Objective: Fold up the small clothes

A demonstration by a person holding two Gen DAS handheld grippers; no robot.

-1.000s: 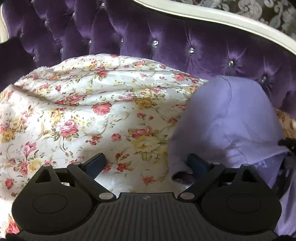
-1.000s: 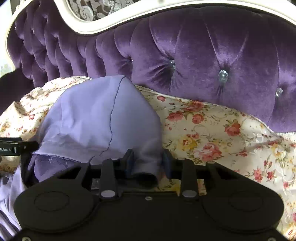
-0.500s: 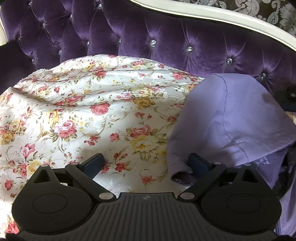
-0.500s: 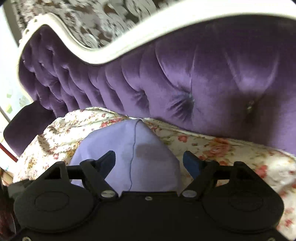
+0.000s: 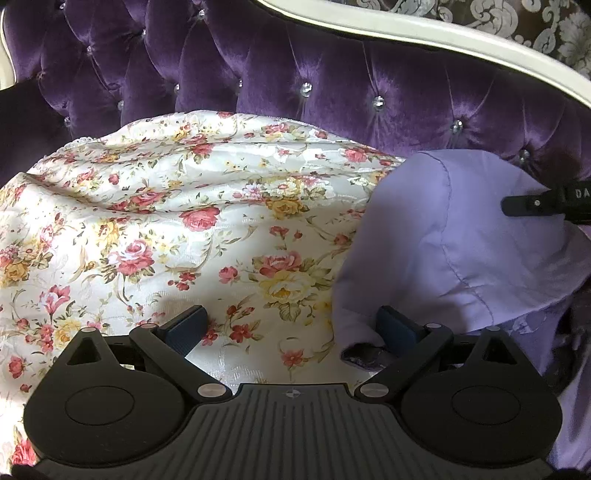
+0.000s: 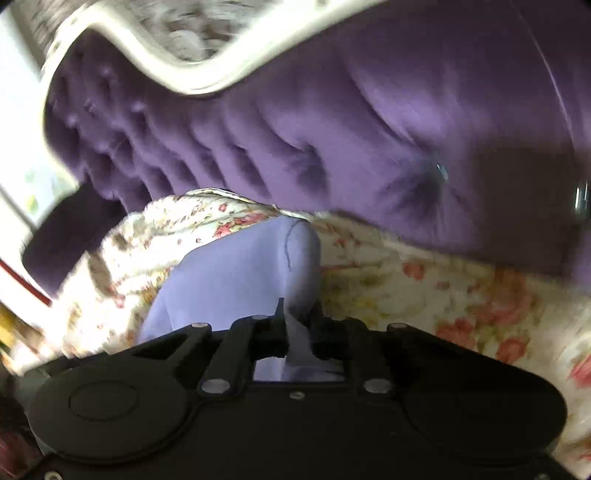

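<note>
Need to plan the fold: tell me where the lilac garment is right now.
The lilac garment lies on the floral sheet at the right of the left wrist view, before the purple headboard; the right tool pinches its near edge.

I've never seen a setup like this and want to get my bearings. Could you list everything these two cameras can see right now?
Garment: one, pale lilac, lying on the floral cover at its right side, a seam running down it.
Floral cover: one, cream with pink and yellow roses, spread over the sofa seat.
Sofa back: one, purple tufted velvet with crystal buttons, behind the cover.
Sofa frame: one, cream, edging the top of the back.
Wall: dark with pale ornament, above the frame.
Left gripper: one, black, jaws wide open over the cover, its right finger at the garment's edge.
Right gripper: one, black, just closed, pinching a fold of the garment.
</note>
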